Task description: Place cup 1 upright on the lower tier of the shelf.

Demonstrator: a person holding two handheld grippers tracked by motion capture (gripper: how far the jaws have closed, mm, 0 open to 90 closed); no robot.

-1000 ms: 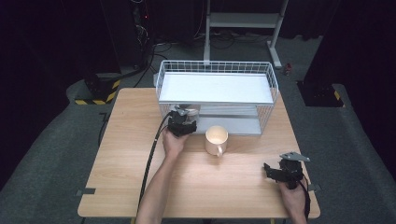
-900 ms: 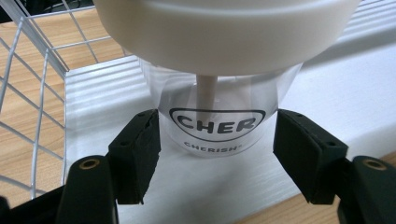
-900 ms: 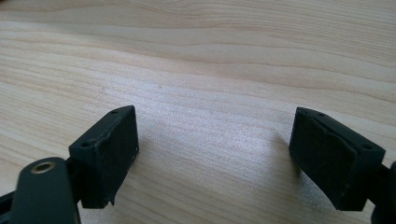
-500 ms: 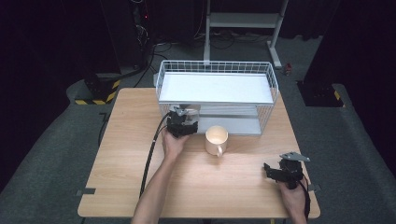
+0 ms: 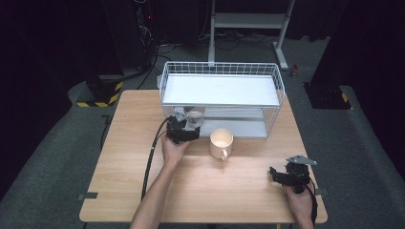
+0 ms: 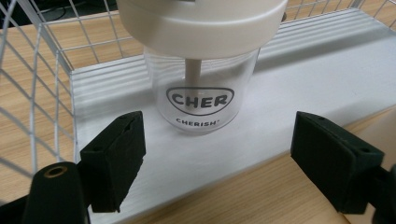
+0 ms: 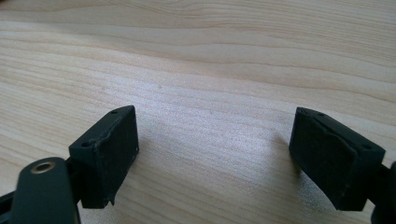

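Jar [image 6: 201, 88] released, upper centre of frame.
Your left gripper [image 6: 217, 163] has just opened, empty; clear walls look slippery, probably glass—grip below the lid [image 6: 201, 21].

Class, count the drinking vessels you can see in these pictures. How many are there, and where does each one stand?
2. A clear cup with a white lid stands on the rack's lower shelf; a cream mug stands on the table in front of the rack.
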